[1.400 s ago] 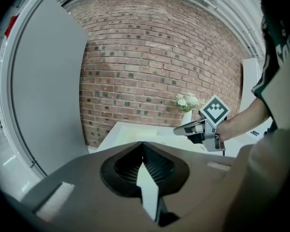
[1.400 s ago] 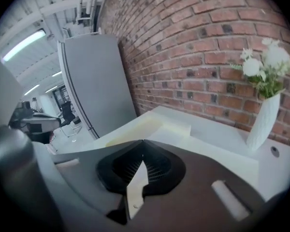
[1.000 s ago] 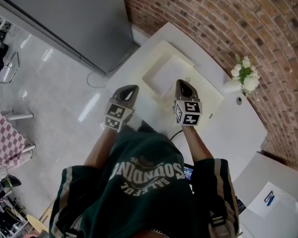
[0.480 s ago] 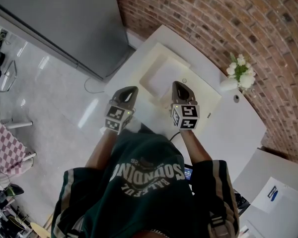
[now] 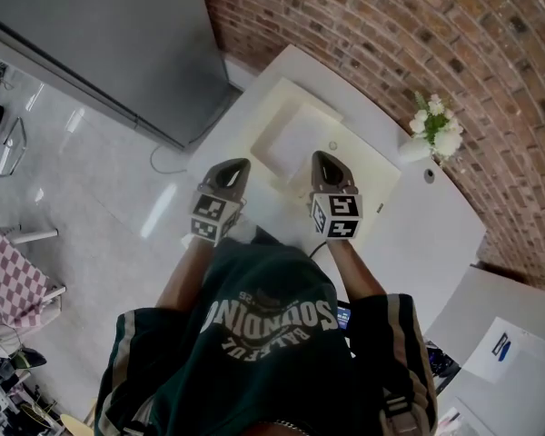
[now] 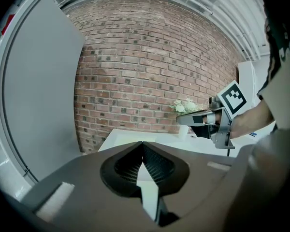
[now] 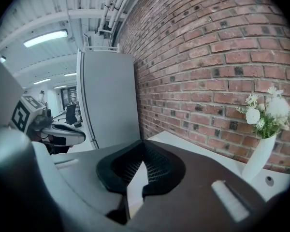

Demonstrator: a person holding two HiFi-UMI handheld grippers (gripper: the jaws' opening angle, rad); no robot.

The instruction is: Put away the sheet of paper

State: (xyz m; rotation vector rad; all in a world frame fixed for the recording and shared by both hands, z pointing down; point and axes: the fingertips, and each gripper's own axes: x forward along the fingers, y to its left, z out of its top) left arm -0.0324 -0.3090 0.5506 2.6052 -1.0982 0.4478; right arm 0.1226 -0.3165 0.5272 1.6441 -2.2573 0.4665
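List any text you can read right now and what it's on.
"SOUNDING": upside down in the head view, on the person's dark green sweatshirt.
Smaller line next to it: too blurred to read.
Blue mark on the white flat item at lower right: too small to read.
Black-and-white square markers on the left tool and right tool: patterns, no letters.

A red brick wall point(image 5: 418, 34) fills the upper right of the frame, behind a white tabletop point(image 5: 427, 234). A tall grey cabinet point(image 5: 100, 34) stands upper left on glossy pale floor point(image 5: 100, 198). A fluorescent strip point(image 7: 45, 37) lights the ceiling.
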